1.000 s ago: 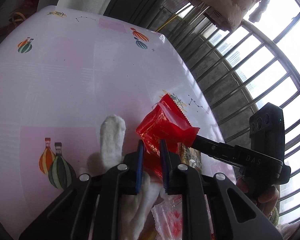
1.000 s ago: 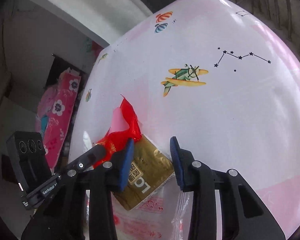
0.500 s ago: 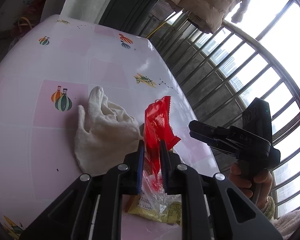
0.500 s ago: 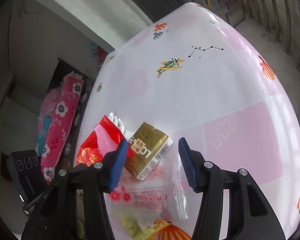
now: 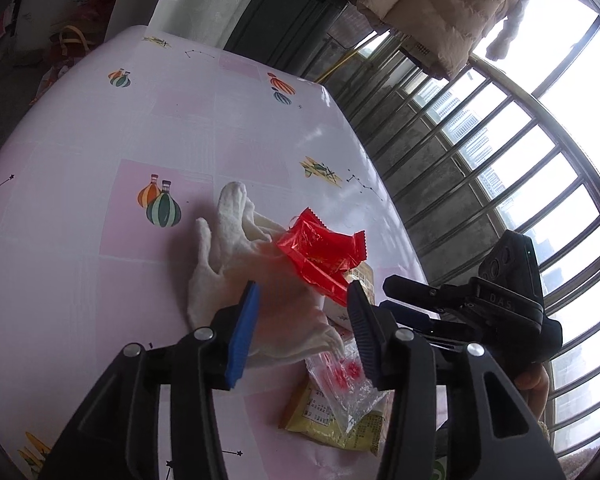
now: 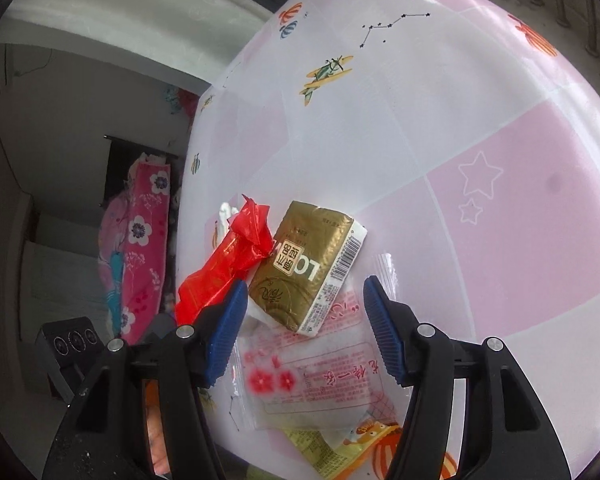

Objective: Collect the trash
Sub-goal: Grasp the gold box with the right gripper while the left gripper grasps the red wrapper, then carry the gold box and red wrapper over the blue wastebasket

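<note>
The left gripper point(image 5: 302, 320) hangs over the trash pile with its jaws opening, now about half apart, and nothing pressed between the pads. The red wrapper point(image 5: 320, 254) lies just past the fingertips toward 1 o'clock, free of both pads, draped over the white glove point(image 5: 236, 264) and the gold packet point(image 6: 306, 266). The glove spreads under the left jaws, its fingers pointing toward 11 o'clock on the pink table point(image 5: 100, 220). Below the right-hand finger, at about 5 o'clock, sit the clear bag point(image 5: 344, 384) with red flowers and the yellow packet point(image 5: 320, 420) beneath it.

The right gripper point(image 6: 304, 328) is also opening, jaws a little over half apart, holding nothing. In its own view the gold packet lies between and just ahead of the fingertips at 12 o'clock, tilted, not touched by either pad as far as can be seen. The red wrapper sits at 10 o'clock, its lower end just behind the left-hand blue pad; whether they touch cannot be told. The clear bag lies flat on the table between the jaws, under the gold packet, with the yellow packet's edge showing at 6 o'clock.

From the left view, the right gripper comes in from 3 o'clock, its tips near the gold packet.
</note>
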`<state>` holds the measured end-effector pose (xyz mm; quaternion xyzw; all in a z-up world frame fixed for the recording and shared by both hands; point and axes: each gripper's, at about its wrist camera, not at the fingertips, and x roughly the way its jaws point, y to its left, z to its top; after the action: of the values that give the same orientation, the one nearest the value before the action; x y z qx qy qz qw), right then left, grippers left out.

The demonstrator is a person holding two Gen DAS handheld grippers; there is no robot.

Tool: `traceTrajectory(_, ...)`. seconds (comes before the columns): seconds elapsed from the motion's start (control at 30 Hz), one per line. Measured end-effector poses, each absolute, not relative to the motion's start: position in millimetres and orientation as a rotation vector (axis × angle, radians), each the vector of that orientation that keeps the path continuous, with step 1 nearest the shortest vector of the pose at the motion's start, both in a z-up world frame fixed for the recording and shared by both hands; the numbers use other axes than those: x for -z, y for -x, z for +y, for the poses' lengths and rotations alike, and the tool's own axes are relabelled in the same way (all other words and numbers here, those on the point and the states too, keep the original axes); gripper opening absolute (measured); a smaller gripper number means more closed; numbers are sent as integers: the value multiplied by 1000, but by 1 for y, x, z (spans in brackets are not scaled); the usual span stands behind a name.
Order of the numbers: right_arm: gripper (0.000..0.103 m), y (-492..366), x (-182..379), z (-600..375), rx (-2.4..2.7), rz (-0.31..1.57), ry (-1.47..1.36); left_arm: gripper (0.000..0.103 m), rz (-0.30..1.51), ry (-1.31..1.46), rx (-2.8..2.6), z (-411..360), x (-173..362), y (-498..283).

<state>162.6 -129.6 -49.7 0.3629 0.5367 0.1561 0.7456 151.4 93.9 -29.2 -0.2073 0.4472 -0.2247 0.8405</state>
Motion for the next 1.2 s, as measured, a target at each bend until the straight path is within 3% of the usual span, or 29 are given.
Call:
traceTrajectory(0.37,57,-183,62,-123,-344,1247,-846,51,988,643,546,100,44,-168)
traceTrajectory(0.5,50,-188,63,-118,-335,1246,-835,50,1003,641,504,95,52,-175)
traceTrajectory(0.73,35,-187,64,-120,-333,1235,-785,19,992,545,505,82,55,-177)
traceTrajectory(0.83,30,-186,64,-124,-335,1220,-800,12,979,529,505,82,53,-176)
traceTrajectory(1.2,25,-172,48,-150,-358,1119,-894,4,832,522,530,95,12,-163)
